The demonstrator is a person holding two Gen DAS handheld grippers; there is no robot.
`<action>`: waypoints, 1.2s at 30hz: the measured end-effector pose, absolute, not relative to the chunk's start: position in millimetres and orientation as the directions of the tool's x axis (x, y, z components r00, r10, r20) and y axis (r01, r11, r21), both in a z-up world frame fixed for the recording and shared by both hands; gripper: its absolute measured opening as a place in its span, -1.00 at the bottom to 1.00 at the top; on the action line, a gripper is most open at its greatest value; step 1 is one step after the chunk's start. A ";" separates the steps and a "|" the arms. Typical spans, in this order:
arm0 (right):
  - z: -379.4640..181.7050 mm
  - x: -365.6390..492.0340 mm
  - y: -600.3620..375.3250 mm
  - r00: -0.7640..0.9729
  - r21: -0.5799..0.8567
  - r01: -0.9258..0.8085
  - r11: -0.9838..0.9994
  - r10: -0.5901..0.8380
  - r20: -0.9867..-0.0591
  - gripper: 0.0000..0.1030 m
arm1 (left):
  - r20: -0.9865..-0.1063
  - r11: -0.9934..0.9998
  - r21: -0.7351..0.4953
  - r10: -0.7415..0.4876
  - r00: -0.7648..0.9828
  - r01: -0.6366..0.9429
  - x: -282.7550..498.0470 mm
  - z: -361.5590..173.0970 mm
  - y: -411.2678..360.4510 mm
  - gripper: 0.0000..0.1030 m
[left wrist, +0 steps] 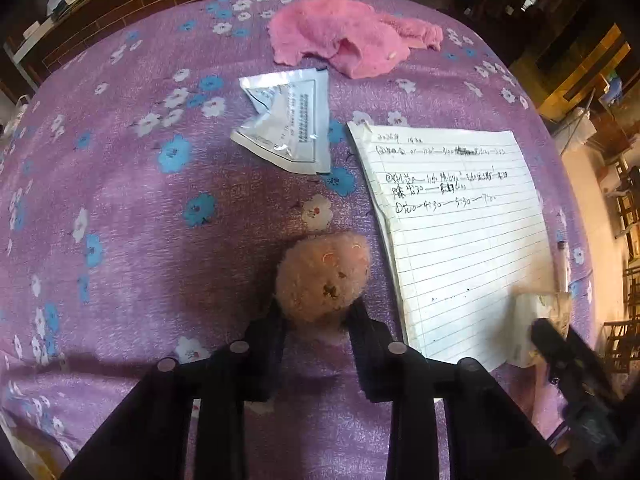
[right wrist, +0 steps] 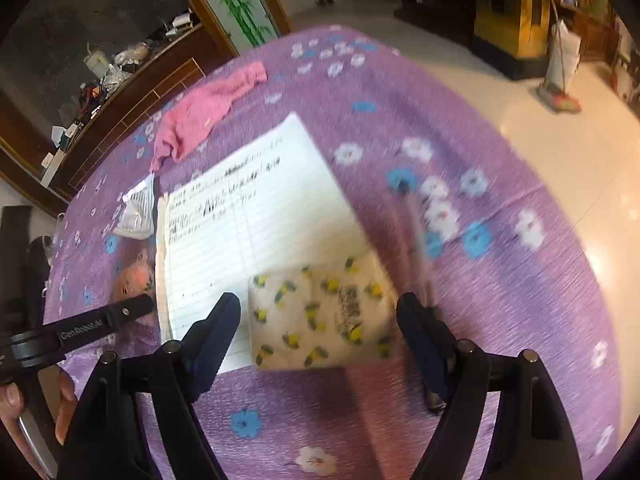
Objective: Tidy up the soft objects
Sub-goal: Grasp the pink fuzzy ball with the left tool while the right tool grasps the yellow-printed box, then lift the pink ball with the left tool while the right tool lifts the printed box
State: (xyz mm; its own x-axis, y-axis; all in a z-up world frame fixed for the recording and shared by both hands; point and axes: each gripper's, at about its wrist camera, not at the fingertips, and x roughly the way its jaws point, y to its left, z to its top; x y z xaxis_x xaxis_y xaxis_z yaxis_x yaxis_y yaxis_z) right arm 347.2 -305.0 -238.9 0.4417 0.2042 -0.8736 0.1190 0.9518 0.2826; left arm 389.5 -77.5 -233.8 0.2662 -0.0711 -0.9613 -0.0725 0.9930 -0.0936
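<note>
A small tan plush bear lies on the purple floral cloth. My left gripper is shut on the bear, a finger on each side of it. The bear also shows in the right wrist view. A pink fuzzy cloth lies at the far side of the table, also in the right wrist view. My right gripper is open, its fingers on either side of a white tissue pack with yellow bee print that lies partly on the notebook.
An open lined notebook with handwriting lies right of the bear. A silver foil packet lies beyond the bear. A pen lies right of the tissue pack. The table edge drops to a tiled floor on the right.
</note>
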 end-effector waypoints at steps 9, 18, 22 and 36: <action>-208.9 329.8 -305.0 0.525 0.307 0.089 0.948 0.217 -0.823 0.19 | -0.900 0.970 -0.215 -0.152 0.408 -0.112 336.7 -162.6 -35.3 -0.49; -172.3 288.3 -229.5 0.558 0.443 -0.238 0.864 0.495 -0.666 -0.91 | -0.775 0.944 -0.276 -0.110 0.622 -0.178 158.9 -86.2 39.7 -0.48; -175.3 278.5 -204.4 0.513 0.431 -0.322 0.843 0.538 -0.669 -1.00 | -0.753 0.916 -0.328 -0.106 0.650 -0.231 93.5 -96.1 69.8 -0.48; -203.3 350.9 -224.4 0.486 0.397 -0.101 0.912 0.394 -0.780 0.70 | -0.688 0.841 -0.446 -0.104 0.718 -0.305 -27.4 -137.4 106.9 -0.48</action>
State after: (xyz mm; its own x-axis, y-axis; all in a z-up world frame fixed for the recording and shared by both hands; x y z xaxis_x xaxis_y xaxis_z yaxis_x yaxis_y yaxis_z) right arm 350.9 -224.4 -203.3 0.4863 0.3938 -0.7800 -0.1014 0.9121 0.3972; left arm -27.4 106.9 -137.4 0.7183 -0.1045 -0.6878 -0.3049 0.8414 -0.4462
